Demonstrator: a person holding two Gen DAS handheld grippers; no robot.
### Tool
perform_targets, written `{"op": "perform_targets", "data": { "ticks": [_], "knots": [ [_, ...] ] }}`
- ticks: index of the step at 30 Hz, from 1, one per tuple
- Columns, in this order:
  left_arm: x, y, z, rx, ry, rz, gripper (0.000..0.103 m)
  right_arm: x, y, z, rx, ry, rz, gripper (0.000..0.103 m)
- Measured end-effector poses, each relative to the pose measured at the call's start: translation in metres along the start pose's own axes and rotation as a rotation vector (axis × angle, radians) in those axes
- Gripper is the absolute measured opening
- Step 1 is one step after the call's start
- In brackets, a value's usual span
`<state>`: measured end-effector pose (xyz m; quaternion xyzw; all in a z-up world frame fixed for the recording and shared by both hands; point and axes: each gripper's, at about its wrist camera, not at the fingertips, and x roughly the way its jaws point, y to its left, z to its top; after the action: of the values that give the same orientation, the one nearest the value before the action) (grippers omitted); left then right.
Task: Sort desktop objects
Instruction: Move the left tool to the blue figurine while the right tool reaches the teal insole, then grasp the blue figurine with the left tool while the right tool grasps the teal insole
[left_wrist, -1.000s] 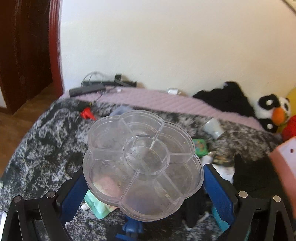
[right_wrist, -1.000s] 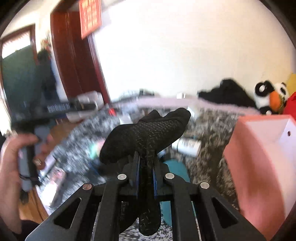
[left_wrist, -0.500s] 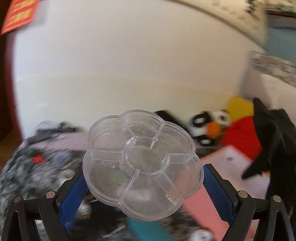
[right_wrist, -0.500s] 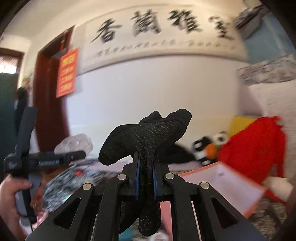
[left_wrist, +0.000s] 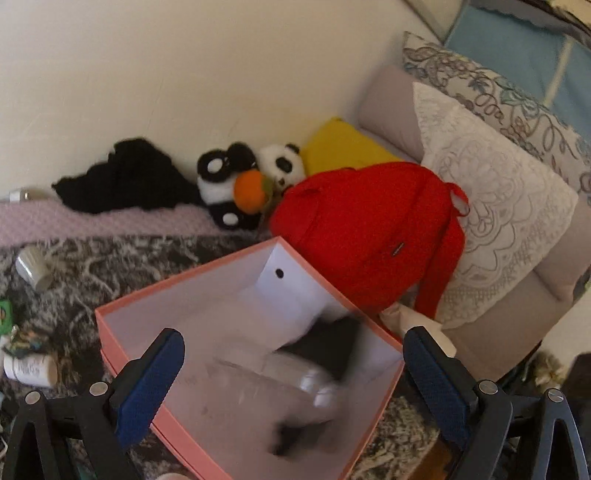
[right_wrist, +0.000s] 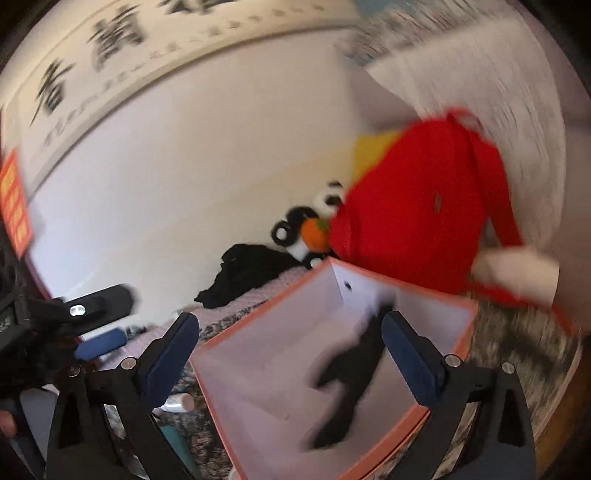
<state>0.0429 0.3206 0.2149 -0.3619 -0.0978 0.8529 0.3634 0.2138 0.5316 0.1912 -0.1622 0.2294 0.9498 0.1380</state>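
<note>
At the bottom of the left wrist view the left gripper (left_wrist: 291, 373) has its jaws spread wide with nothing between them. Just beyond, low in the frame's centre, a blurred clear tray (left_wrist: 273, 384) lies inside the pink box (left_wrist: 147, 299), beside a black glove (left_wrist: 332, 347). In the right wrist view the right gripper (right_wrist: 291, 350) is also spread and empty, the blurred black glove (right_wrist: 347, 376) lying in the pink box (right_wrist: 258, 317) past its tips. A red backpack (left_wrist: 369, 229) fills the centre right, behind the box.

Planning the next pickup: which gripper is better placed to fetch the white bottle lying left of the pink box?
Left, probably. Both grippers hang open over the pink box, but the white bottle lies nearer the left gripper than the right gripper.
</note>
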Motion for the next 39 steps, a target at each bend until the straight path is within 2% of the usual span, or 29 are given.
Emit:
{"op": "perform_targets", "data": {
  "ticks": [1, 3, 6, 9, 13, 17, 19, 21, 24, 27, 33, 35, 39],
  "knots": [
    [-0.008, 0.004, -0.002, -0.009, -0.011, 0.001, 0.099, 0.004, -0.010, -0.001, 0.043, 0.007, -0.002, 0.101],
    [-0.025, 0.015, -0.009, -0.015, -0.036, 0.032, 0.099, -0.006, -0.011, 0.000, 0.068, -0.034, 0.003, 0.101],
    [-0.059, 0.043, -0.036, -0.010, -0.069, 0.196, 0.101, -0.025, 0.009, -0.005, 0.055, -0.095, 0.095, 0.103],
    [-0.085, 0.083, -0.069, -0.013, -0.077, 0.404, 0.102, -0.039, 0.039, -0.017, -0.024, -0.088, 0.216, 0.103],
    [-0.107, 0.164, -0.126, -0.110, -0.031, 0.630, 0.102, -0.018, 0.106, -0.066, -0.171, 0.043, 0.381, 0.103],
    [-0.119, 0.237, -0.172, -0.192, 0.002, 0.758, 0.101, 0.022, 0.158, -0.138, -0.244, 0.262, 0.502, 0.103],
    [-0.121, 0.272, -0.189, -0.187, 0.024, 0.785, 0.101, 0.042, 0.185, -0.166, -0.342, 0.368, 0.487, 0.103],
    [-0.116, 0.300, -0.196, -0.206, 0.083, 0.797, 0.099, 0.064, 0.204, -0.192, -0.425, 0.452, 0.435, 0.103],
    [-0.113, 0.329, -0.197, -0.232, 0.086, 0.760, 0.099, 0.099, 0.221, -0.225, -0.489, 0.573, 0.364, 0.103],
    [-0.105, 0.345, -0.195, -0.260, 0.103, 0.729, 0.099, 0.133, 0.220, -0.244, -0.519, 0.648, 0.301, 0.103],
    [-0.076, 0.356, -0.187, -0.231, 0.162, 0.721, 0.098, 0.166, 0.214, -0.269, -0.507, 0.728, 0.219, 0.103],
    [-0.067, 0.361, -0.184, -0.227, 0.184, 0.723, 0.087, 0.175, 0.213, -0.273, -0.497, 0.739, 0.217, 0.103],
    [-0.051, 0.371, -0.183, -0.218, 0.229, 0.750, 0.072, 0.185, 0.214, -0.280, -0.510, 0.750, 0.212, 0.103]
  ]
}}
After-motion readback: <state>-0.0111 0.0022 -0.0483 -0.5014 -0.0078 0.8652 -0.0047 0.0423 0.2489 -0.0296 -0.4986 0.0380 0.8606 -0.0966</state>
